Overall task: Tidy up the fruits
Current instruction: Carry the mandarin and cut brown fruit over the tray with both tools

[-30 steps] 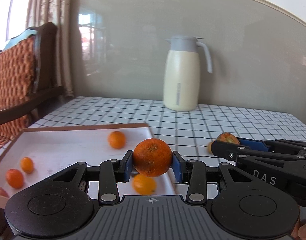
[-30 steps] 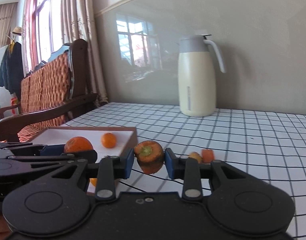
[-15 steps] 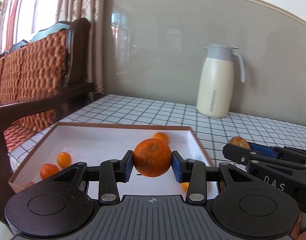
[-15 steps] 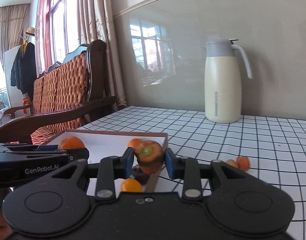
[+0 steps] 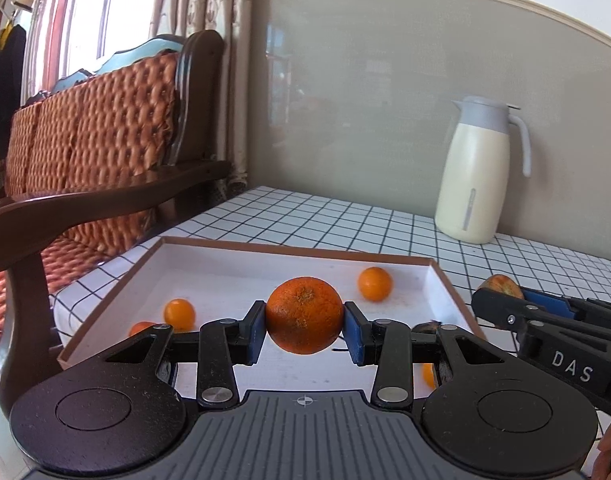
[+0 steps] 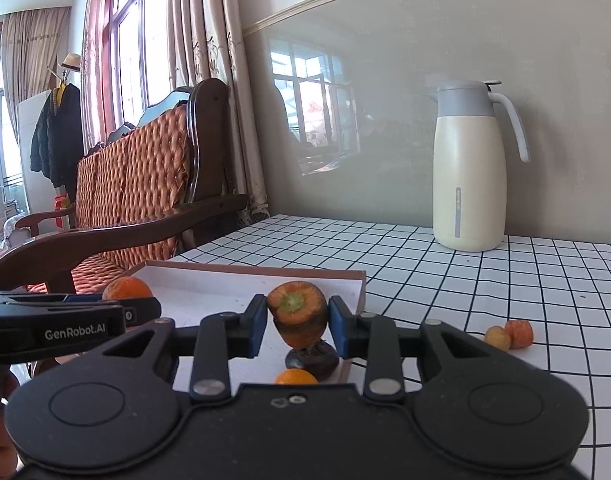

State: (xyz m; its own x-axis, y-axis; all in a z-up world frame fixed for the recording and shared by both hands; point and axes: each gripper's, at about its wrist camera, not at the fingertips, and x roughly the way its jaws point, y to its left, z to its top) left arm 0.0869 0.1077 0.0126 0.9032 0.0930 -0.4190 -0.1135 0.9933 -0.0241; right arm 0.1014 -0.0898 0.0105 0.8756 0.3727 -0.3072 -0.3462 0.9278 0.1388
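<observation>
- Two tongs sit nearest the cameras, each gripping fruit: the left tongs [image 5: 304, 334] pinch a round orange [image 5: 304, 314] between blue pads, and the right tongs [image 6: 299, 326] clamp a carrot-like chunk [image 6: 298, 314] with a green-centred cut top.
- Below that chunk, at 6 o'clock, lie a dark fruit [image 6: 312, 358] and a small orange [image 6: 296, 377].
- Behind the held orange, the white tray [image 5: 105, 304] carries small oranges at 9 o'clock [image 5: 179, 314] and 1 o'clock [image 5: 375, 283].
- At 3 o'clock of the right tongs, a yellowish fruit [image 6: 497, 338] touches an orange piece [image 6: 519, 333] on the checked counter [image 6: 465, 280].
- Farthest, at 1 o'clock, a cream jug [image 6: 467, 168] stands by the wall; a wooden sofa [image 6: 137, 184] stands at 10 o'clock.
</observation>
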